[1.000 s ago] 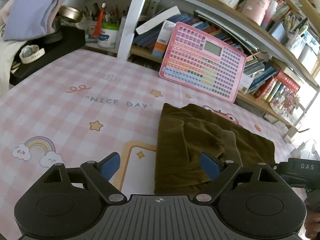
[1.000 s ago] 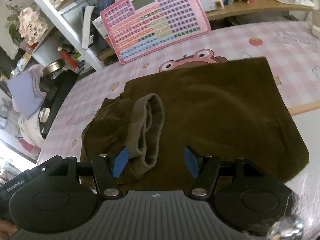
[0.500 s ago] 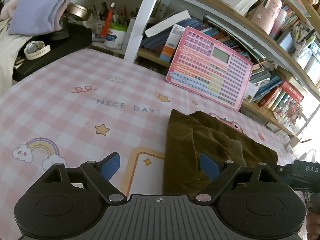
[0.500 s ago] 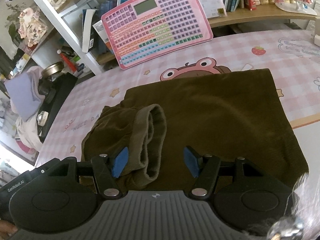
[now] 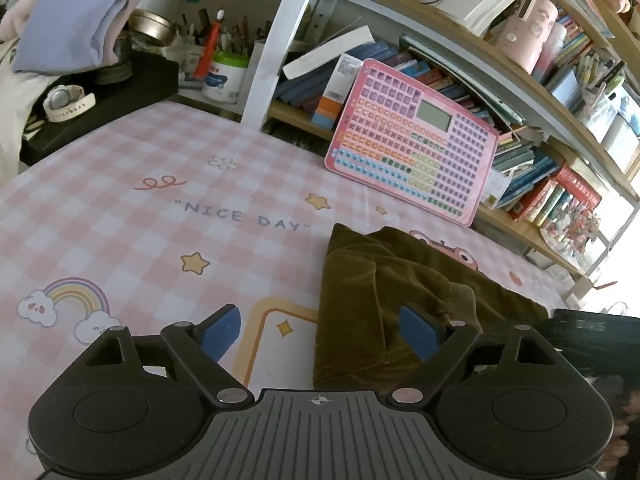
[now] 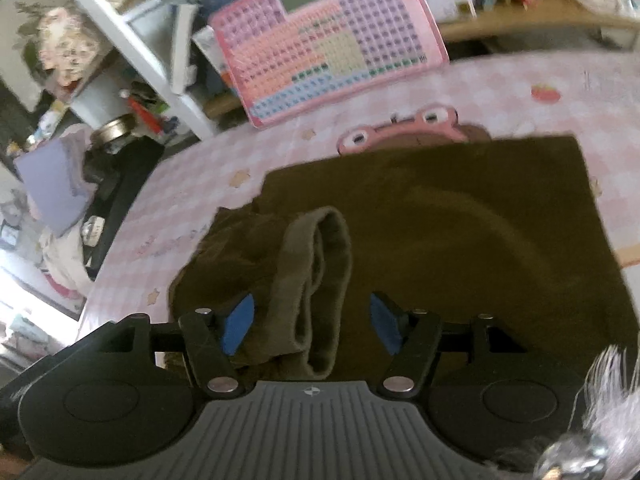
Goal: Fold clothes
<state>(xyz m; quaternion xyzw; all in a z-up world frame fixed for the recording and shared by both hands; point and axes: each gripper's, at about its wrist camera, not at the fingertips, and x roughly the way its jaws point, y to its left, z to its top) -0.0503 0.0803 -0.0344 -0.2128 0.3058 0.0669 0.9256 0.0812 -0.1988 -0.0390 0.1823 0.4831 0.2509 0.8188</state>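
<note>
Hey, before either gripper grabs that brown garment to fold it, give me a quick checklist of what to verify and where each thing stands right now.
1. Left gripper jaws open, empty: ok.
2. Right gripper jaws open, empty: ok.
3. Garment lying flat: not ok; the left part is bunched, with a ribbed cuff folded on top.
4. Right gripper lined up on something to grab: ok; the cuff sits between its jaws.
5. Left gripper lined up on an edge: ok; the garment's left edge runs between its jaws.
6. Right view sharp enough to judge contact: cannot tell; it is blurred.
</note>
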